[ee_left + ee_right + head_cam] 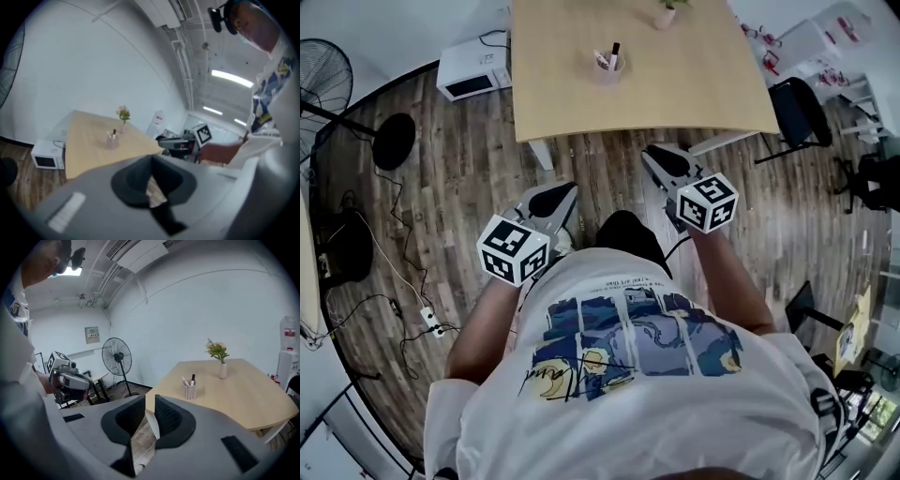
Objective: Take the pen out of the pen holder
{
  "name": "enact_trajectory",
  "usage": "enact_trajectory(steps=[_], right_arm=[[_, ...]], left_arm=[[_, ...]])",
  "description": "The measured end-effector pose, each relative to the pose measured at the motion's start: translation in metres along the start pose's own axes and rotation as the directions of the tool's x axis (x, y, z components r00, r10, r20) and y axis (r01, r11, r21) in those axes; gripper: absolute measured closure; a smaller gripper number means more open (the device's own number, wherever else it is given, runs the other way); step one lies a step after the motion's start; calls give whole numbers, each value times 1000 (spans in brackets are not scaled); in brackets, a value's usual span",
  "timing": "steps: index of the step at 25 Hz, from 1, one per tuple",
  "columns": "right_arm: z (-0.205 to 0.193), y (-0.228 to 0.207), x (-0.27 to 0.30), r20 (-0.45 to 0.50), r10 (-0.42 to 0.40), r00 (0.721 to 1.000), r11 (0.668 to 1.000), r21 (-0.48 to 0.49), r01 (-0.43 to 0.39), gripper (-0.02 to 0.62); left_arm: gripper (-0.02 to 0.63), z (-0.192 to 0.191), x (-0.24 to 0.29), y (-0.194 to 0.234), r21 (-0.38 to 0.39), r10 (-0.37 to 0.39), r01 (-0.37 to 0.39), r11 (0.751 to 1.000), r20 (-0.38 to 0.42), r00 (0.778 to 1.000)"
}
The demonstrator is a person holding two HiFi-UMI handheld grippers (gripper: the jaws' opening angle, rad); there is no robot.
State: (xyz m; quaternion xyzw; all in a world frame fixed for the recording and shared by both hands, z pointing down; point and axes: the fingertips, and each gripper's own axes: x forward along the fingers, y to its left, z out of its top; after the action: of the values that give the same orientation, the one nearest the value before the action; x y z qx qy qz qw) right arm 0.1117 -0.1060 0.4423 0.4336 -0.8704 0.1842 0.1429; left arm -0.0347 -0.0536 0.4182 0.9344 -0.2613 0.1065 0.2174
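The black-capped pen [615, 52] stands in the pale mesh pen holder [607, 66] on the light wooden table [694, 84], well ahead of both claws (held over the floor). The left gripper [151, 161] has its jaws pressed together; the right gripper [149, 405] is slightly parted and empty.

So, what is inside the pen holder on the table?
A dark-capped pen and a lighter one stick out of the pen holder; its wall hides their lower ends.

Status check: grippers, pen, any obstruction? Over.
Left gripper shut, right gripper open, both empty. Pen in pen holder on table, untouched, grippers short of the table. Nothing blocks the holder; vase stands apart behind it.
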Motion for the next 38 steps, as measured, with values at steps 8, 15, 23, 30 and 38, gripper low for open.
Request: enact_trajectory(steps=[8, 15, 23, 30, 38], right_arm=[[36, -81, 64, -29, 30, 999, 1000, 2, -30, 537], [59, -147, 129, -65, 94, 993, 995, -17, -96, 511], [59, -202, 194, -109, 160, 981, 987, 0, -160, 474], [54, -235, 237, -149, 205, 967, 979, 18, -204, 468], [49, -253, 270, -163, 235, 958, 972, 57, -229, 459]], left_arm=[[598, 33, 27, 48, 12, 119, -119, 993, 6, 993], [598, 60, 60, 86, -25, 246, -246, 969, 18, 969], [598, 81, 99, 112, -29, 327, -327, 945, -8, 945], [598, 97, 122, 126, -12, 398, -398, 917, -16, 917], [598, 96, 119, 140, -24, 469, -470, 882, -39, 882]])
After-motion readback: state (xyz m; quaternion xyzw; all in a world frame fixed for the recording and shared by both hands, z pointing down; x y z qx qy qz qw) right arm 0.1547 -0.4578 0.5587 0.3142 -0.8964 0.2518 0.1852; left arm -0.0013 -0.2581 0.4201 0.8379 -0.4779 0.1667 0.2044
